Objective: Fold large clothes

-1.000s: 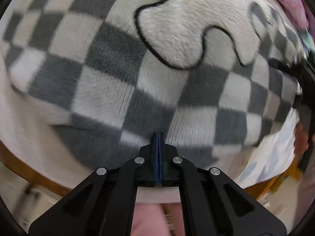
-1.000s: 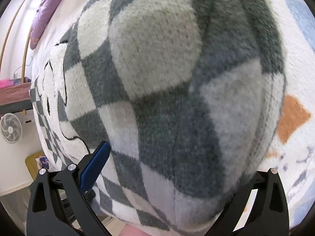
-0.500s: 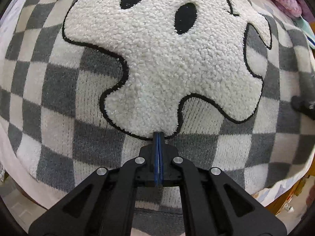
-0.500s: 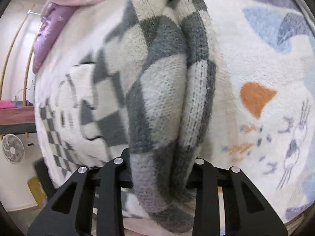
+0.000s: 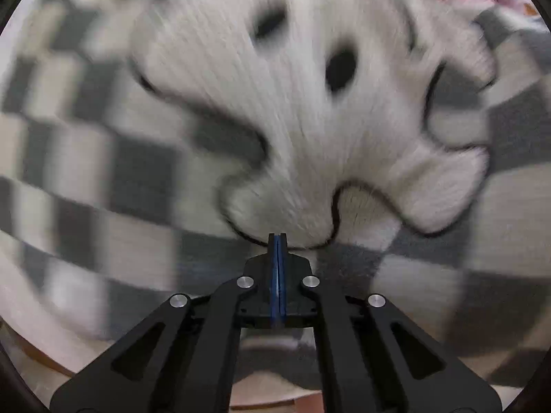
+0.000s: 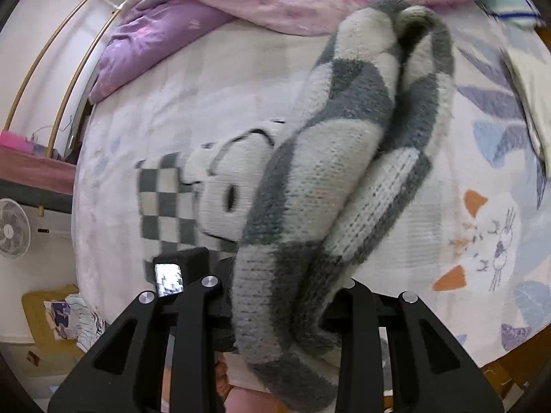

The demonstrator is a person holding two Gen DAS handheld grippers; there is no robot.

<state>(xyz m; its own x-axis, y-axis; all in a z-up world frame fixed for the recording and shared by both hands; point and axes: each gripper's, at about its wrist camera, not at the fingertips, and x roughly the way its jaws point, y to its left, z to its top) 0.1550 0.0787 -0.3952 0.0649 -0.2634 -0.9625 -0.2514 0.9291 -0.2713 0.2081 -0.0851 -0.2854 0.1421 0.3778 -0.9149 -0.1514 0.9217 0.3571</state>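
A grey-and-white checkered knit sweater with a fluffy white ghost-like patch fills the blurred left wrist view. My left gripper is shut, blue pads together, just above the patch's lower edge; I cannot tell whether cloth is pinched. In the right wrist view my right gripper is shut on a bunched fold of the sweater, which rises lifted between the fingers. The rest of the sweater lies flat on the bed to the left.
The bed sheet is white with printed animals and leaves. A pink and purple quilt lies heaped at the far side. A fan and floor clutter stand left of the bed. The left gripper's body shows there too.
The right gripper has lifted and pulled back with the bunched sweater, showing more of the bed. The left gripper has swung over the white patch, and its view is now blurred.
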